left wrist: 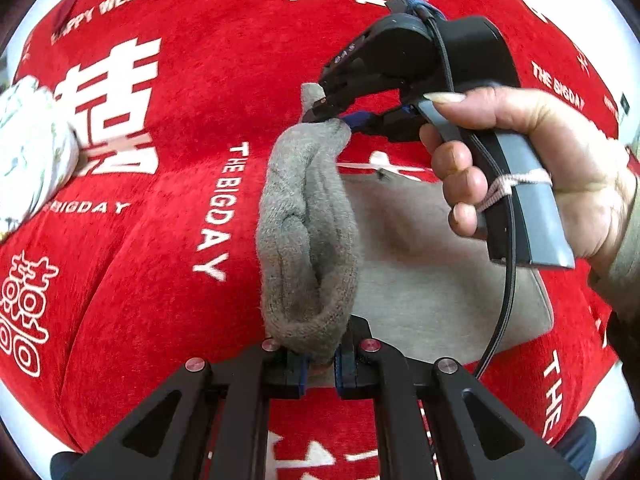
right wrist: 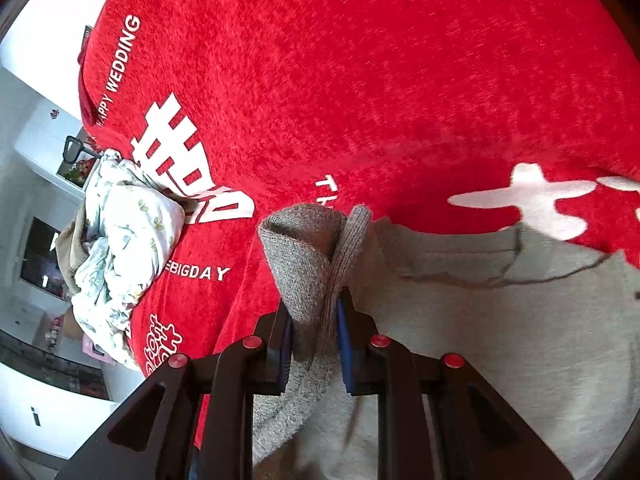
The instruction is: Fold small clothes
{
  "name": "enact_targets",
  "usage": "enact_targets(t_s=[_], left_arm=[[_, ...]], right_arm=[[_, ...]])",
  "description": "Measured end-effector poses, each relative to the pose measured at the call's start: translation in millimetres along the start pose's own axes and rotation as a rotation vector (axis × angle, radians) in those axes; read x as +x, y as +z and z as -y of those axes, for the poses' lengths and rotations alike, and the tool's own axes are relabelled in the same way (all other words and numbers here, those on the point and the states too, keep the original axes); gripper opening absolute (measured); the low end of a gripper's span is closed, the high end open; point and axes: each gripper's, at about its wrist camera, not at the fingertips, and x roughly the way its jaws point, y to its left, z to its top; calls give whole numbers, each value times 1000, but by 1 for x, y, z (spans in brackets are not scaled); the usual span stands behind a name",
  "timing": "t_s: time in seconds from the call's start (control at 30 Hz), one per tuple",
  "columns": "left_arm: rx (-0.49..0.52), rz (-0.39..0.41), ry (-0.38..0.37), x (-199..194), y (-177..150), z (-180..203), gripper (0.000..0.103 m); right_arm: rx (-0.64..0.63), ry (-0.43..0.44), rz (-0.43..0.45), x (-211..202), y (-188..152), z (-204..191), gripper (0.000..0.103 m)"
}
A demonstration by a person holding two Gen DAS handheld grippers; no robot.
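Left gripper (left wrist: 320, 364): jaws nearly together, blue pads pinching the near end of a grey knitted wool garment (left wrist: 308, 232) — the fabric bunches up in a thick roll running away from the jaws.

Right gripper (right wrist: 314, 344): jaws a little apart, closed on the same grey knit, with a ribbed cuff (right wrist: 352, 240) and a folded corner standing up between the pads. In the left wrist view the right gripper (left wrist: 332, 116) is seen from outside, its tips clamped on the far end of the roll.

The person's right hand (left wrist: 520, 160) wraps the grey handle, fingers curled round the front, thumb laid along the top; a pink cord loops the handle and a black cable hangs below it. Both grippers point steeply downward, the garment stretched between them and lifted off at its rolled edge, the rest lying flat — a smoother pale grey panel (left wrist: 440, 272).

Surface: red plush cloth (left wrist: 180, 120) printed with white characters and "HAPPY WEDDING", "THE BIGDAY". Crumpled white leaf-print cloth (right wrist: 120, 240) lies at its left edge. Beyond: white walls and furniture, indistinct.
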Motion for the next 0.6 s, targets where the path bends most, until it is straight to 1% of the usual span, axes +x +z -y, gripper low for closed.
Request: enact_targets(t_s=[0.17, 0.23, 0.4, 0.6], left_arm=[[82, -9, 8, 3, -3, 34, 10], [107, -12, 4, 5, -3, 46, 10], [148, -23, -8, 8, -1, 68, 10], [182, -35, -8, 14, 2, 86, 10]], right_arm=[[39, 27, 13, -20, 1, 27, 21], [37, 25, 16, -26, 1, 33, 21], [37, 28, 30, -41, 0, 47, 21], [35, 39, 44, -52, -1, 58, 21]])
